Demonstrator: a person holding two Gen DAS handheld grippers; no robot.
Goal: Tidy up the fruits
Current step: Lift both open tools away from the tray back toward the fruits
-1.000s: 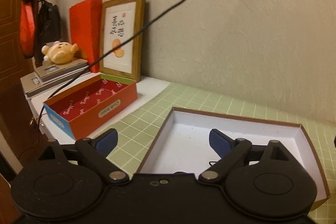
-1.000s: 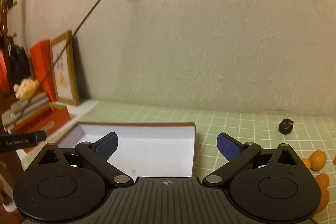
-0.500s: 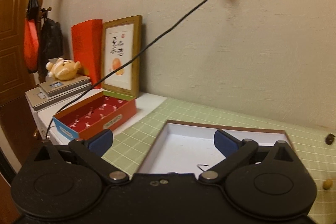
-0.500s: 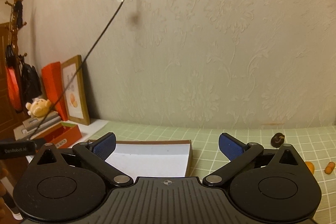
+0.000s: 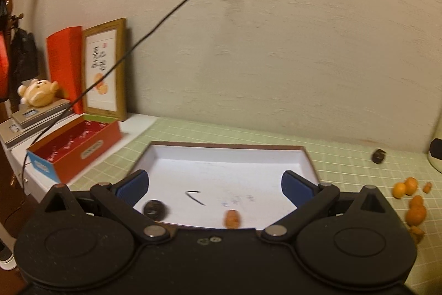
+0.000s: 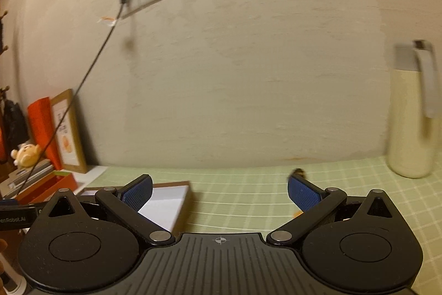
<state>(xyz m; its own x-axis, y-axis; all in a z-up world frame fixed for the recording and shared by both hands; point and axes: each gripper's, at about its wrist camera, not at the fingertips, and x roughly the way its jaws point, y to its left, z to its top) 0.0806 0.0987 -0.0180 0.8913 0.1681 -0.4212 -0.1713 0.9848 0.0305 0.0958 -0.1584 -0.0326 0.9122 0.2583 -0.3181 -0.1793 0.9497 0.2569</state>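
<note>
A shallow white box (image 5: 221,156) with a brown rim lies on the green checked cloth. Inside it, near its front edge, sit a dark round fruit (image 5: 154,208) and a small orange fruit (image 5: 231,218). My left gripper (image 5: 215,183) hangs open over the box with nothing between its blue pads. A heap of small orange fruits (image 5: 413,208) lies on the cloth to the right, and another dark fruit (image 5: 377,156) sits near the wall. My right gripper (image 6: 219,191) is open and empty, right of the box's corner (image 6: 179,201); the dark fruit (image 6: 298,172) peeks over its right fingertip.
A red open box (image 5: 74,148), a framed picture (image 5: 106,71), a red folder, stacked scales and a plush toy stand at the left. A black cable (image 5: 165,18) runs from the wall socket down to the left. A cream flask (image 6: 411,112) stands at the right by the wall.
Both grippers have swung to the right and drawn back from the box. The fruits inside the box, the orange heap and the flask have come into view. The left jaws stand slightly wider.
</note>
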